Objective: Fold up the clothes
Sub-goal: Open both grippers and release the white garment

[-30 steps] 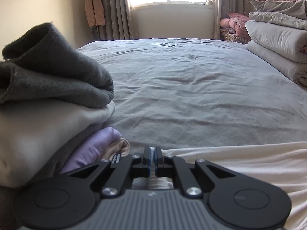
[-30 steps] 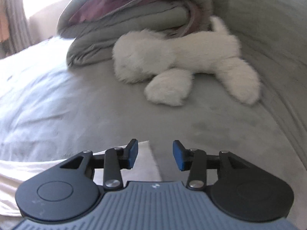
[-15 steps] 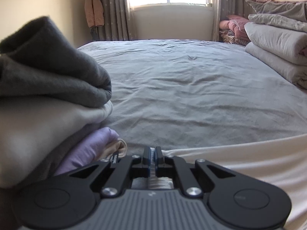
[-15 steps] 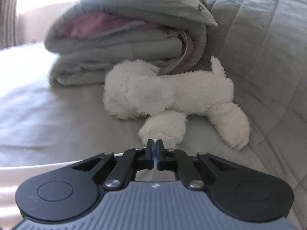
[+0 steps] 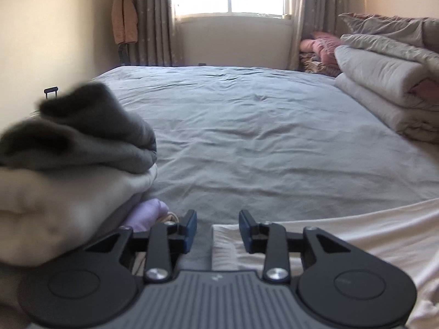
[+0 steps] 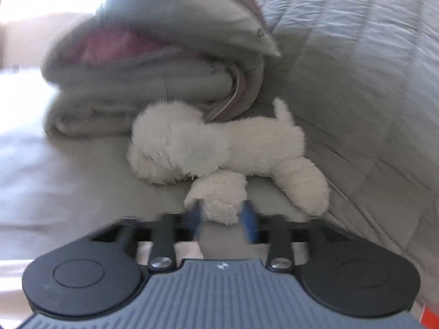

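Note:
A cream garment [image 5: 343, 235] lies spread on the grey bed sheet [image 5: 260, 137], and its near corner [image 5: 223, 244] sits just under my left gripper [image 5: 218, 219]. That gripper's jaws are opening, and the pads do not press the cloth. To its left stands a stack of folded clothes: dark grey on top [image 5: 90, 134], cream [image 5: 55, 200] below, lilac [image 5: 148, 213] at the bottom. My right gripper [image 6: 222, 211] is blurred. Its jaws are opening with nothing between the pads, and a strip of the cream garment [image 6: 189, 249] shows beneath it.
A white plush toy [image 6: 219, 145] lies just ahead of the right gripper, against a folded grey duvet [image 6: 153, 54] and a quilted grey surface [image 6: 370, 82]. Folded duvets [image 5: 384, 90] are piled at the bed's right side. A window and curtains stand beyond the bed.
Half a second ago both grippers were shut on the cream garment's edge; now both have opened and let it go. The left gripper has risen a little, and the right has swung towards the plush toy.

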A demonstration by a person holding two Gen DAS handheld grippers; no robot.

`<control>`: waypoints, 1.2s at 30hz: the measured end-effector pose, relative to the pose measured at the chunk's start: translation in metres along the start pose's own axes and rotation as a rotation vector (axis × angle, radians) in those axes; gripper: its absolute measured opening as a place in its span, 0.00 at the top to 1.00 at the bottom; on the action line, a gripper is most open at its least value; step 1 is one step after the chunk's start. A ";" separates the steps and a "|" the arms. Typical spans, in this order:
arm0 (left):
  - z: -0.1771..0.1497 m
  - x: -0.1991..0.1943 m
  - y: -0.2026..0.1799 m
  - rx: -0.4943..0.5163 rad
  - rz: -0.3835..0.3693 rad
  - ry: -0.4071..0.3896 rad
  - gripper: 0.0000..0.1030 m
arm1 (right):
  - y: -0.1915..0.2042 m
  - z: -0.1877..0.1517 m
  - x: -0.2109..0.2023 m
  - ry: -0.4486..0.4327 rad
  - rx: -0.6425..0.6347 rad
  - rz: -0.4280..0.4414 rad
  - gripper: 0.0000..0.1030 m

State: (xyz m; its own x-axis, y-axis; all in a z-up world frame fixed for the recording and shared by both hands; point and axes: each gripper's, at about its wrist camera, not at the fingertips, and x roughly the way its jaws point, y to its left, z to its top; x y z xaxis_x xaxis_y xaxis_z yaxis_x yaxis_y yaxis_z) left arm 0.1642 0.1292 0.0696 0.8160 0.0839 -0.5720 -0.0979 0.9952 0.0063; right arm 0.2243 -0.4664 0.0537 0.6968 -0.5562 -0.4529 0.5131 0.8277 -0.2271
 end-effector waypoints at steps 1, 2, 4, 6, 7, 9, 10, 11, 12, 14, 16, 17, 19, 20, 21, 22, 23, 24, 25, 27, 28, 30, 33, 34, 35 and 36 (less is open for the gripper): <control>-0.001 -0.008 0.002 -0.004 -0.007 0.001 0.67 | -0.003 -0.001 -0.017 0.015 0.008 0.045 0.52; -0.004 -0.017 0.003 -0.009 -0.011 0.003 0.65 | -0.007 -0.002 -0.033 0.029 0.016 0.090 0.52; -0.011 -0.038 0.006 -0.025 -0.012 0.006 0.58 | -0.006 -0.006 -0.069 0.052 0.020 0.177 0.52; -0.018 -0.059 0.009 -0.046 -0.023 0.004 0.57 | 0.007 -0.015 -0.104 0.079 0.005 0.284 0.52; -0.023 -0.067 0.012 -0.064 -0.030 0.011 0.57 | 0.014 -0.021 -0.122 0.093 -0.004 0.342 0.52; -0.034 -0.082 0.019 -0.113 -0.039 0.038 0.57 | 0.039 -0.036 -0.162 0.120 -0.054 0.452 0.52; -0.040 -0.089 0.023 -0.137 -0.043 0.052 0.57 | 0.054 -0.046 -0.182 0.125 -0.084 0.507 0.52; -0.046 -0.095 0.028 -0.160 -0.044 0.063 0.57 | 0.068 -0.055 -0.202 0.130 -0.114 0.563 0.52; -0.052 -0.098 0.033 -0.174 -0.043 0.068 0.57 | 0.085 -0.066 -0.222 0.129 -0.160 0.629 0.52; -0.060 -0.102 0.043 -0.186 -0.043 0.075 0.57 | 0.120 -0.088 -0.260 0.105 -0.265 0.760 0.52; -0.063 -0.104 0.055 -0.201 -0.036 0.077 0.57 | 0.155 -0.111 -0.299 0.060 -0.398 0.891 0.52; -0.064 -0.105 0.061 -0.209 -0.033 0.077 0.57 | 0.171 -0.121 -0.318 0.019 -0.481 0.937 0.52; -0.065 -0.106 0.074 -0.229 -0.026 0.084 0.57 | 0.202 -0.138 -0.354 -0.075 -0.634 1.014 0.52; -0.066 -0.105 0.079 -0.242 -0.024 0.097 0.57 | 0.216 -0.144 -0.370 -0.128 -0.703 1.046 0.52; -0.067 -0.104 0.085 -0.256 -0.022 0.111 0.57 | 0.230 -0.148 -0.385 -0.172 -0.750 1.073 0.52; -0.068 -0.104 0.091 -0.269 -0.020 0.124 0.57 | 0.244 -0.151 -0.399 -0.216 -0.796 1.100 0.52; -0.069 -0.103 0.097 -0.283 -0.017 0.138 0.57 | 0.256 -0.155 -0.410 -0.245 -0.835 1.125 0.52; -0.070 -0.103 0.101 -0.288 -0.019 0.149 0.57 | 0.269 -0.158 -0.420 -0.274 -0.874 1.150 0.52; -0.070 -0.102 0.104 -0.288 -0.022 0.158 0.57 | 0.281 -0.160 -0.428 -0.293 -0.904 1.183 0.52; -0.072 -0.102 0.111 -0.296 -0.023 0.172 0.57 | 0.304 -0.162 -0.440 -0.308 -0.921 1.242 0.53; -0.072 -0.102 0.114 -0.302 -0.024 0.179 0.57 | 0.317 -0.163 -0.443 -0.296 -0.924 1.253 0.58; -0.074 -0.102 0.118 -0.310 -0.036 0.195 0.56 | 0.341 -0.168 -0.442 -0.251 -0.927 1.214 0.72; -0.077 -0.101 0.121 -0.321 -0.056 0.220 0.56 | 0.354 -0.167 -0.424 -0.178 -0.873 1.124 0.92; -0.078 -0.101 0.121 -0.324 -0.065 0.226 0.56 | 0.353 -0.163 -0.417 -0.156 -0.834 1.102 0.92; -0.079 -0.101 0.120 -0.326 -0.075 0.229 0.56 | 0.350 -0.157 -0.409 -0.124 -0.779 1.100 0.92; -0.079 -0.101 0.120 -0.327 -0.085 0.232 0.56 | 0.346 -0.152 -0.401 -0.091 -0.732 1.094 0.92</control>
State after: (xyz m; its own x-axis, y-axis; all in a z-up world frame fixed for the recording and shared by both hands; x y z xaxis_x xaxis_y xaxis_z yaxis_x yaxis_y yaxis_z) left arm 0.0245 0.2359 0.0632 0.6823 -0.0484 -0.7294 -0.2424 0.9264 -0.2882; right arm 0.0457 0.0542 0.0258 0.6216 0.4422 -0.6466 -0.7008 0.6828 -0.2067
